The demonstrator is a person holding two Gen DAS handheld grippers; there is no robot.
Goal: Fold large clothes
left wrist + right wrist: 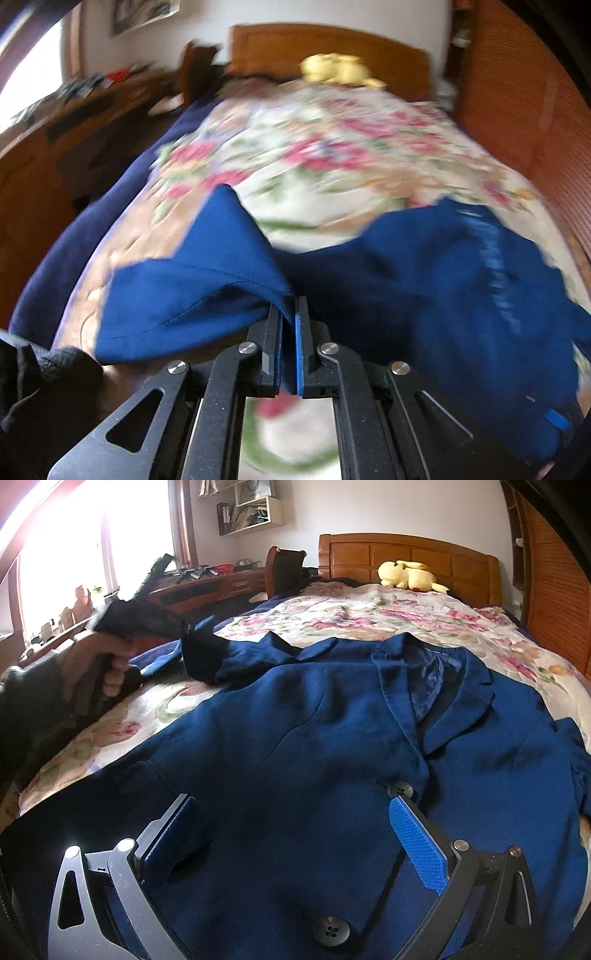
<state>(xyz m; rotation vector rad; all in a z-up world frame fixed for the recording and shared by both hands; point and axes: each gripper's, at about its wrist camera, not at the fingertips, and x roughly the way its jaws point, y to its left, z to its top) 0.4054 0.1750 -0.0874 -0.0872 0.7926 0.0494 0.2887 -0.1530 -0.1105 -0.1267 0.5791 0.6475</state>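
Note:
A dark blue jacket (295, 738) lies front up on the floral bedspread (332, 616), buttons and lapels showing. My right gripper (291, 805) hovers open just over its lower front, the blue pads on either side of a button (400, 788) and nothing pinched. My left gripper (290, 306) is shut on the edge of the jacket's left sleeve (192, 288), which hangs lifted off the bed. In the right wrist view a hand (107, 657) holds that blurred left gripper (192, 635) at the raised sleeve end (251, 657).
A yellow plush toy (406, 576) rests by the wooden headboard (406, 554). A desk (207, 587) with clutter and a chair (284, 565) stand to the bed's left under a bright window. Louvred wooden doors (554, 602) line the right side.

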